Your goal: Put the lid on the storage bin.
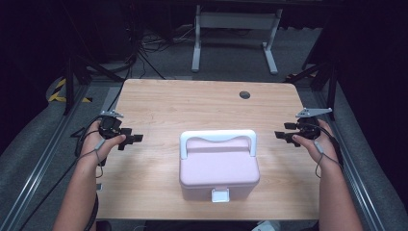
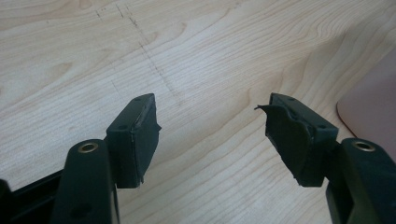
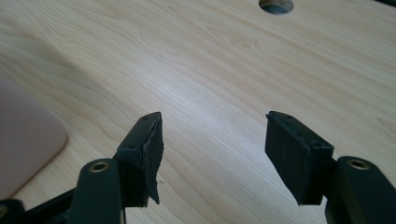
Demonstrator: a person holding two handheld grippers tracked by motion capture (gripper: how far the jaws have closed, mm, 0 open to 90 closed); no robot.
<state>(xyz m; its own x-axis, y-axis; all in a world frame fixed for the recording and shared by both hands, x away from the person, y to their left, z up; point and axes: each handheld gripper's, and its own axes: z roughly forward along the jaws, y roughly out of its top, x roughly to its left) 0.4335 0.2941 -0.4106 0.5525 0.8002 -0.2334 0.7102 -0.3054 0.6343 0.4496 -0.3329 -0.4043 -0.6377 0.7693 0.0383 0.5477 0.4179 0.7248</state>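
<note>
One pink box with a white handle sits near the table's near edge, between two grippers, left gripper and right gripper, both spread wide, holding nothing.

Black tongs with torn rubber pads, brass-ringed screw holes, trailing cables.

left gripper, right gripper, jaws apart
</note>
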